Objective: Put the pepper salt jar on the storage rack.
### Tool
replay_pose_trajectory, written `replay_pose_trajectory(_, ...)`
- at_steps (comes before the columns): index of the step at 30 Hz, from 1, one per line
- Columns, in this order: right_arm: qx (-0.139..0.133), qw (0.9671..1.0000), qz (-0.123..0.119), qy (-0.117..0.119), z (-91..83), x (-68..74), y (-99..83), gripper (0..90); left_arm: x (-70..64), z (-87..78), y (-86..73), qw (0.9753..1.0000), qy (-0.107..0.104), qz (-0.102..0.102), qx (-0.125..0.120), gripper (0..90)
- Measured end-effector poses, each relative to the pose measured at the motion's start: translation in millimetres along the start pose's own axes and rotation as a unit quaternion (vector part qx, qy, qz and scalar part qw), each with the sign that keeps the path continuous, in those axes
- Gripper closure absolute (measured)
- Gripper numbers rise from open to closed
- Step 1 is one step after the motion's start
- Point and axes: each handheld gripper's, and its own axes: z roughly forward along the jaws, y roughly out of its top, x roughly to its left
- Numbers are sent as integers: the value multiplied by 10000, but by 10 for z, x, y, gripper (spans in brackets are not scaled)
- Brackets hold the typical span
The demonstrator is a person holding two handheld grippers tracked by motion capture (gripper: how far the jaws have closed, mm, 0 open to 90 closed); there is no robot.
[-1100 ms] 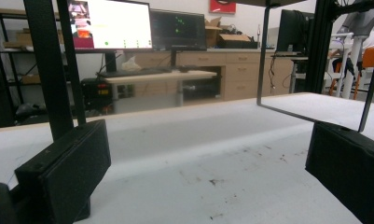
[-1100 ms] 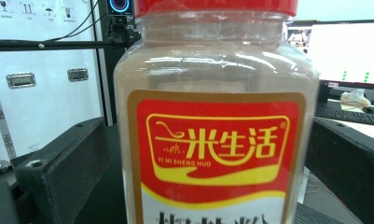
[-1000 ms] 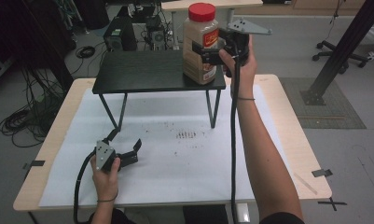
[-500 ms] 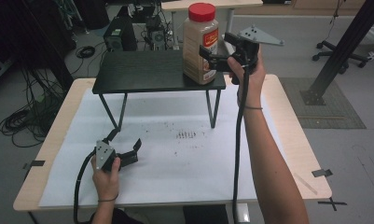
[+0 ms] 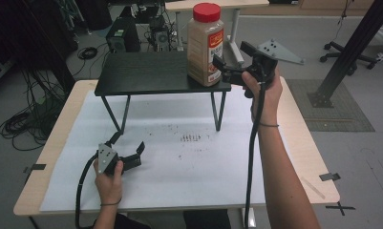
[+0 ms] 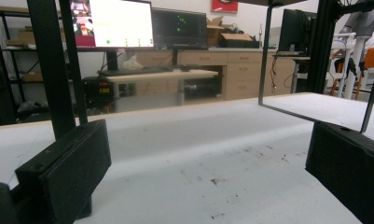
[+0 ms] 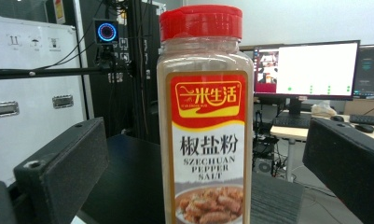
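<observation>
The left gripper [image 5: 128, 151] rests low on the bench's white sheet [image 5: 179, 171], jaws apart on nothing, with dark specks [image 5: 191, 138] scattered ahead of it. Farther right, the seasoning jar [image 5: 206, 45] stands upright, red cap [image 7: 201, 21] up, on the right end of the black raised shelf [image 5: 146, 71]. The right gripper [image 5: 229, 64] faces its label, jaws apart just beside it; monitors [image 7: 306, 70] and desks stand behind.
</observation>
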Motion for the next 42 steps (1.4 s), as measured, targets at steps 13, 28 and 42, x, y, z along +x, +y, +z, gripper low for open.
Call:
replay_pose_trajectory(13,37,9999,-80,-119,-361,112,-273,3,-2,-1,0,10000,6,8,-2,2)
replay_pose_trajectory(28,49,9998,116,-167,-519,115,-654,3,-4,-2,-1,10000,-1,22,-13,2)
replay_pose_trajectory(42,92,9995,145,-263,-623,86,-961,3,-5,-4,-1,10000,-30,64,-29,2)
